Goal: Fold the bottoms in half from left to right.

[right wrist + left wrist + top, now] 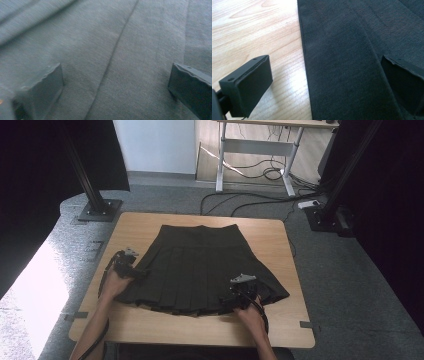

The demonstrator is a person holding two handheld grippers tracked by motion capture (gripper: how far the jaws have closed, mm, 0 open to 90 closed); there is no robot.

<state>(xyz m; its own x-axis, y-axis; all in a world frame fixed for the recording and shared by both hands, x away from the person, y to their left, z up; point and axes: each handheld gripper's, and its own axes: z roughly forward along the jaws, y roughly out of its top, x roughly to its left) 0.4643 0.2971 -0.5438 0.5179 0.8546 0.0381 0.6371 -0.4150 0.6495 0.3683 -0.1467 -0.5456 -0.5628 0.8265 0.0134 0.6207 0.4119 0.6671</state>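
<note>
- The dark pleated skirt (200, 267) lies flat on the wooden table (280, 320), waistband away from me, so I can reach its hem and sides.
- I hold my left gripper (327, 75) with jaws wide, straddling the skirt's left edge to take that edge.
- My right gripper (116, 82) hovers over the pleats near the hem, jaws wide and gripping nothing, ready to pinch the cloth.
</note>
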